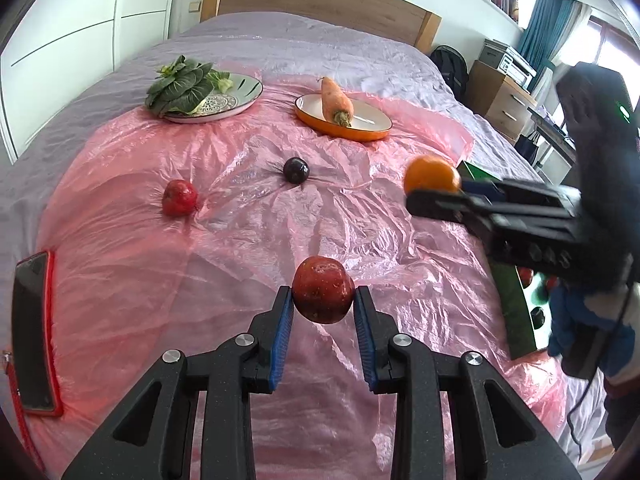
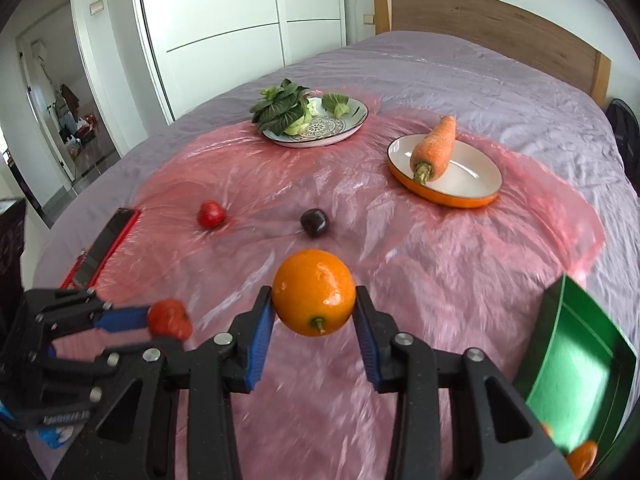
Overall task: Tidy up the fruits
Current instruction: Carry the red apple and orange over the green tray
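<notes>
Gripping fruit above the sheet (image 1: 240,240): both claws, left claw (image 1: 323,304) and right claw (image 2: 314,308).

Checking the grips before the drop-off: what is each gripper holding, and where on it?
Left gripper holds a red apple by its sides. Right gripper holds an orange by its sides, stem toward the camera.

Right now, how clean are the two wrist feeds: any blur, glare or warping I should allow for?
Left wrist view: apple sharp, the right gripper with its orange smeared; window glare top right. Right wrist view: orange sharp with small highlights, pink sheet and green box streaked. Both: fisheye bends the bed edges, corners dark.
</notes>
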The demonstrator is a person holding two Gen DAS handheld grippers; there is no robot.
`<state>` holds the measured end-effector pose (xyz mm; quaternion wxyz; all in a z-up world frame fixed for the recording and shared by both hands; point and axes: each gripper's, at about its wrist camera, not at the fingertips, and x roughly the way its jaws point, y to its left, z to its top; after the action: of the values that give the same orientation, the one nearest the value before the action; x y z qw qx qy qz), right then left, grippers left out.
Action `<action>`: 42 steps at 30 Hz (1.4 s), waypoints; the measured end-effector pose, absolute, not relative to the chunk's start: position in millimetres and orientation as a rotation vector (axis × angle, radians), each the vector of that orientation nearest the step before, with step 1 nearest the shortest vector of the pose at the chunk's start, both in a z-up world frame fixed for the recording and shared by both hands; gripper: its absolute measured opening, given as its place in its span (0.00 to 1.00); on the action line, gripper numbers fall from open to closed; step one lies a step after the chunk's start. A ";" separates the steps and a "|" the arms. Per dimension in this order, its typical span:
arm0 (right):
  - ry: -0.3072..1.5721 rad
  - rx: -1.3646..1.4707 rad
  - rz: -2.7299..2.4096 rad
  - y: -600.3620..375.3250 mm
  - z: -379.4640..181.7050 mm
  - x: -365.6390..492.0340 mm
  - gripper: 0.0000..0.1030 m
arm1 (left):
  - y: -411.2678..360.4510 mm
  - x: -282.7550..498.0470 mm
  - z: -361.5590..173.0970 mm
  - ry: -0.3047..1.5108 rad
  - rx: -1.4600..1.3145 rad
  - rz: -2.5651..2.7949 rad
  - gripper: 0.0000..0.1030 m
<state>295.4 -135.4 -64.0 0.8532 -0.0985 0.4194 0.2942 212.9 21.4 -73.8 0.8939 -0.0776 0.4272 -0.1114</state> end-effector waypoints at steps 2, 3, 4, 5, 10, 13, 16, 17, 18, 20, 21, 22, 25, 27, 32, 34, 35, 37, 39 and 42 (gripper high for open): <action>0.882 -0.203 0.616 -139.3 -61.8 281.6 0.64 | 20.5 208.1 -70.0 0.882 -0.155 -0.235 0.25; 0.883 -0.198 0.614 -141.6 -60.9 273.7 0.64 | 19.1 204.9 -67.9 0.880 -0.148 -0.238 0.25; 0.885 -0.191 0.612 -144.0 -60.5 265.4 0.64 | 17.1 201.5 -65.6 0.879 -0.140 -0.240 0.25; 0.888 -0.188 0.609 -146.0 -60.4 257.6 0.64 | 15.6 198.9 -63.6 0.878 -0.133 -0.242 0.25; 0.904 -0.171 0.596 -159.5 -61.0 219.0 0.64 | 4.0 182.1 -51.7 0.874 -0.096 -0.251 0.25; 0.914 -0.160 0.581 -170.4 -59.8 200.3 0.64 | -7.5 169.7 -45.7 0.872 -0.073 -0.262 0.25; 0.926 -0.151 0.564 -182.8 -59.8 183.0 0.64 | -18.1 159.2 -41.6 0.871 -0.059 -0.274 0.25; 0.929 -0.151 0.560 -185.5 -59.5 178.8 0.64 | -22.8 154.6 -40.3 0.870 -0.051 -0.280 0.25; 0.931 -0.150 0.555 -189.1 -59.4 173.4 0.64 | -26.5 151.7 -39.5 0.871 -0.045 -0.282 0.25; 0.936 -0.146 0.543 -196.5 -58.9 162.8 0.64 | -35.1 145.2 -37.8 0.875 -0.029 -0.291 0.25; 0.937 -0.143 0.540 -199.2 -58.6 159.7 0.64 | -38.2 143.3 -36.7 0.876 -0.024 -0.292 0.25; 0.939 -0.140 0.536 -202.8 -58.3 155.4 0.64 | -41.6 140.7 -35.8 0.877 -0.018 -0.293 0.25; 0.940 -0.133 0.519 -213.0 -57.5 143.6 0.64 | -51.9 134.4 -31.8 0.877 0.002 -0.295 0.25; 0.940 -0.124 0.505 -221.8 -56.8 136.2 0.64 | -58.8 130.9 -29.1 0.875 0.017 -0.295 0.25; 0.940 -0.097 0.465 -246.4 -54.6 121.8 0.64 | -77.1 124.4 -23.7 0.869 0.055 -0.310 0.25; 0.940 -0.088 0.448 -256.9 -54.4 117.6 0.64 | -86.1 122.6 -22.1 0.870 0.065 -0.325 0.25; 0.940 -0.084 0.440 -262.0 -54.3 115.4 0.64 | -89.3 122.3 -21.8 0.871 0.067 -0.330 0.25; 0.940 -0.075 0.424 -272.7 -53.8 111.5 0.64 | -98.3 120.5 -20.8 0.872 0.073 -0.344 0.25; 0.938 -0.064 0.403 -286.5 -53.5 108.0 0.64 | -107.4 119.9 -20.4 0.874 0.074 -0.362 0.25; 0.936 -0.047 0.372 -305.0 -54.0 104.0 0.64 | -123.4 119.7 -20.7 0.876 0.084 -0.393 0.25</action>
<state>104.0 -305.0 -54.0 0.8756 -0.0223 0.4485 0.1781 119.7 -123.4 -20.7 0.8862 0.0405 0.4211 -0.1888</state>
